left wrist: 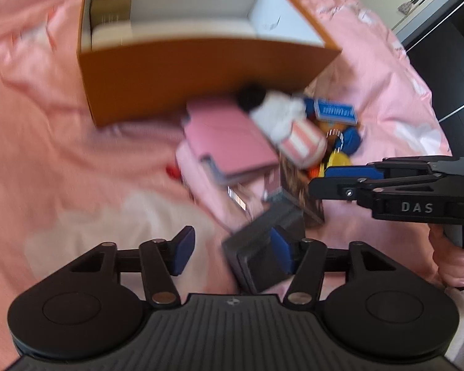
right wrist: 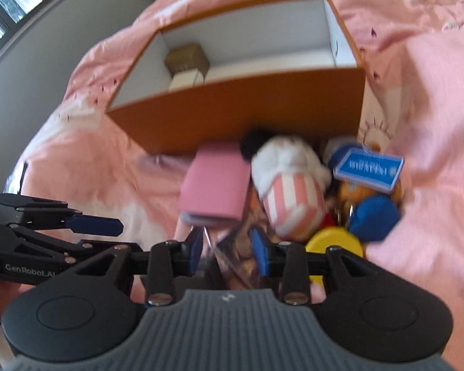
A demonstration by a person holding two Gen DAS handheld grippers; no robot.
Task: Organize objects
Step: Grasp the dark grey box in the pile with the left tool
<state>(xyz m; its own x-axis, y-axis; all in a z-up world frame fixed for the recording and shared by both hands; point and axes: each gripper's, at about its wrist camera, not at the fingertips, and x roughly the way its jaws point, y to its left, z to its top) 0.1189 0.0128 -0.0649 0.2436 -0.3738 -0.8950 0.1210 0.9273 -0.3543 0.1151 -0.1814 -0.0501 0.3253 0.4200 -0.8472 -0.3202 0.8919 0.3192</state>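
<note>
Step in hand, my read: picking the next item from the loose pile to load into the open orange cardboard box with white lining [right wrist: 241, 114], which sits on the pink bedspread [right wrist: 77, 160]. Box holds only a small tan carton [right wrist: 187, 57] and a white carton [right wrist: 185, 80], both in its far-left corner. Rest of the box floor looks bare.

Pile lies just in front of the box's near wall:
- pink flat case [right wrist: 215, 190], touching the wall
- white plush with pink-striped base [right wrist: 289, 191], right of the case
- blue printed card box [right wrist: 368, 170], further right
- blue rounded item [right wrist: 372, 218] and yellow disc [right wrist: 334, 244], nearer the camera
- dark grey flat square box [left wrist: 263, 247], nearest of all, seen from the left wrist

Left gripper [left wrist: 233, 252]: jaws spread wide, nothing pinched. Its right pad overlaps the dark grey box in view; contact can't be told through the blur.

Right gripper [right wrist: 227, 252]: jaws partly open, nothing clamped, hanging over a glossy brown printed packet [right wrist: 241, 256].

Next move calls for committing to 1 item, lowering the jaws around it, closing, then lifting clear of the box's near wall. Frames are blurred, so fine alignment is a guess.
</note>
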